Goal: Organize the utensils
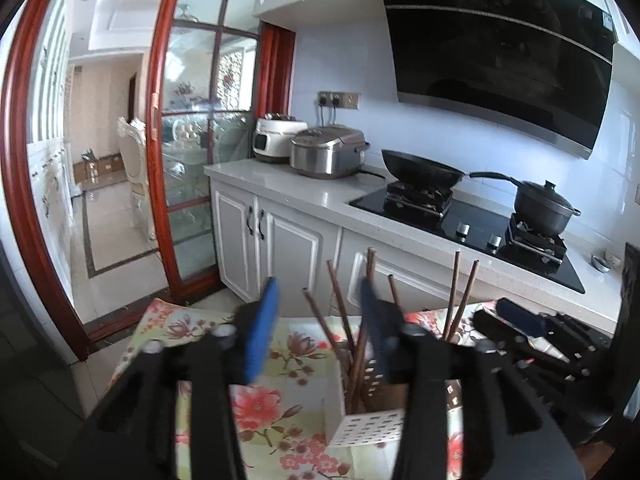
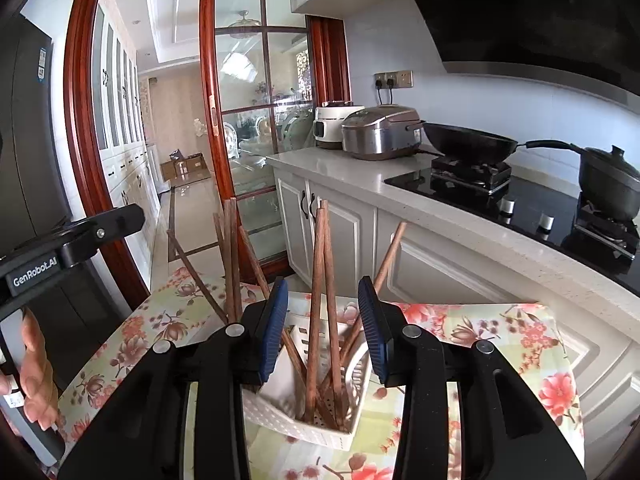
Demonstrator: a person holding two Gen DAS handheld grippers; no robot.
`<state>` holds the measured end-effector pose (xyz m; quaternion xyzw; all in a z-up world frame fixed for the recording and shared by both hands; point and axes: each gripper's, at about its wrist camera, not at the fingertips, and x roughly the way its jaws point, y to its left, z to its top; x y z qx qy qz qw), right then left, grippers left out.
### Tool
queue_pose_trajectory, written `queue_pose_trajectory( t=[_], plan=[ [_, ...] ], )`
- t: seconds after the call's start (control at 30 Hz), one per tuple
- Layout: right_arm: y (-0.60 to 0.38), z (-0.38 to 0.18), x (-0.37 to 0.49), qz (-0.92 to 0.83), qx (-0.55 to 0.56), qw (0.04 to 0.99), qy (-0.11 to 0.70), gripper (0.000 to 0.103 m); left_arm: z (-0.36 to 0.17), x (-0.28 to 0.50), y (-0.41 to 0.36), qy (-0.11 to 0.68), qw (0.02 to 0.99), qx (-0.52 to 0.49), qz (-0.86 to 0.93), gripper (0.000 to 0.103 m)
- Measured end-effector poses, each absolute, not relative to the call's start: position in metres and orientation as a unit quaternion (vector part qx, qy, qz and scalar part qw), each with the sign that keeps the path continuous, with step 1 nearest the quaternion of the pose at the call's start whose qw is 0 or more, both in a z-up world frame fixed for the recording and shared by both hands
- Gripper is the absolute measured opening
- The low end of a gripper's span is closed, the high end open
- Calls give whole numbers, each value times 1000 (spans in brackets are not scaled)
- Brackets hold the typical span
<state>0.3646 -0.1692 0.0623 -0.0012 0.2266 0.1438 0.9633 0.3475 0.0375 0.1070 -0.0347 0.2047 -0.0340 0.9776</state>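
Several brown wooden chopsticks stand tips-down in a white perforated holder on a floral-cloth table. My left gripper is open just above the holder; some chopsticks rise between its blue pads with no pad pressing on them. In the right wrist view my right gripper is also open over the holder. Two chopsticks stand in the gap, clear of both pads. The right gripper shows at the right of the left wrist view. A hand holds the left gripper's body.
Behind the table runs a white kitchen counter with two rice cookers, a wok and a lidded pot on a black stove. A red-framed glass sliding door stands to the left, a tiled floor beyond it.
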Motion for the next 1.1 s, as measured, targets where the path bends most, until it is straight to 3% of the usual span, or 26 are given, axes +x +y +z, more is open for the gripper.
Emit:
queue_pose_trajectory(
  t=[0.1,0.13,0.2,0.47,0.83,1.1],
  plan=[
    [-177,70,346,145,7,965,218,37,111,325,43,181,983,-28,-16,76],
    [-180,72,336,146,12,966,214,39,113,316,44,171,985,-24,-9,81],
    [-186,77,318,144,18,968,205,49,116,298,47,152,988,-18,1,99],
    [-190,73,246,130,4,978,165,76,110,227,51,111,994,-13,19,99],
    [-198,51,192,131,8,978,162,85,86,163,33,85,996,-2,3,99],
    [-214,38,185,132,19,976,169,85,61,153,17,95,995,20,-34,99]
  ],
)
